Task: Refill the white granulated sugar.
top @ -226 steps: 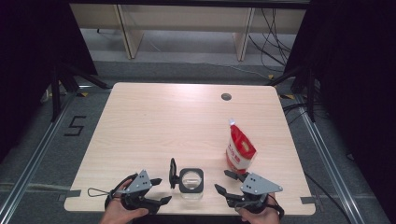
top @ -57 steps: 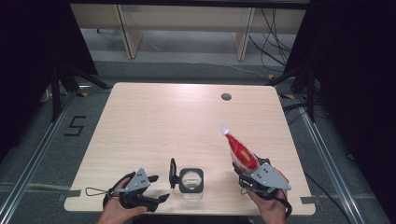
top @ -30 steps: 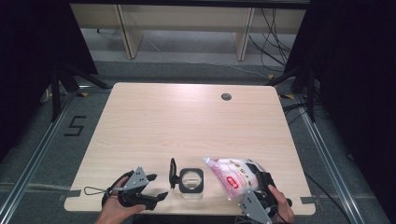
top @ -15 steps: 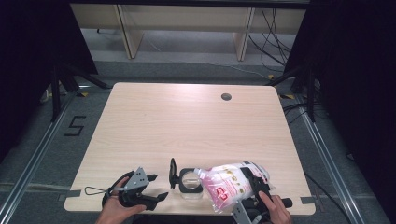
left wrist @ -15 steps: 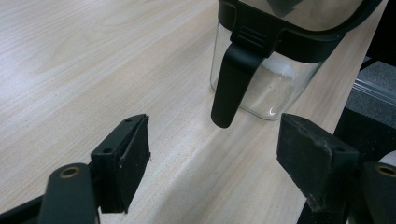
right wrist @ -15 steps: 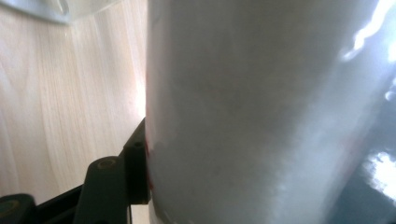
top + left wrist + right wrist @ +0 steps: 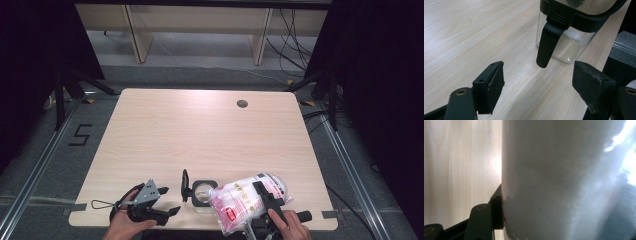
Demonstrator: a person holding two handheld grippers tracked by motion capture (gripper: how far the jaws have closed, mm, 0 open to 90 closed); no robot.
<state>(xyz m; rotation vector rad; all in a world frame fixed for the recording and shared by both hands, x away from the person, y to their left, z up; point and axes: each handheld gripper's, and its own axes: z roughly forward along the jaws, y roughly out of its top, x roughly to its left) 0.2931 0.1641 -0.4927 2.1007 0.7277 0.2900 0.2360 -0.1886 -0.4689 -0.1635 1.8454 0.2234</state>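
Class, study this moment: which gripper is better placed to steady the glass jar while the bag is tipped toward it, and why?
The left gripper. Its jaws stand open and empty beside the glass jar, aimed at it. The right gripper is clamped on the bag.

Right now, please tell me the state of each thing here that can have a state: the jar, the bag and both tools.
Glass jar: upright on the table, lid swung open to its left side.
Bag: lifted, tipped toward the jar's mouth, held by the right tool.
Right tool: shut on the bag.
Left tool: open, holding nothing, beside the jar.
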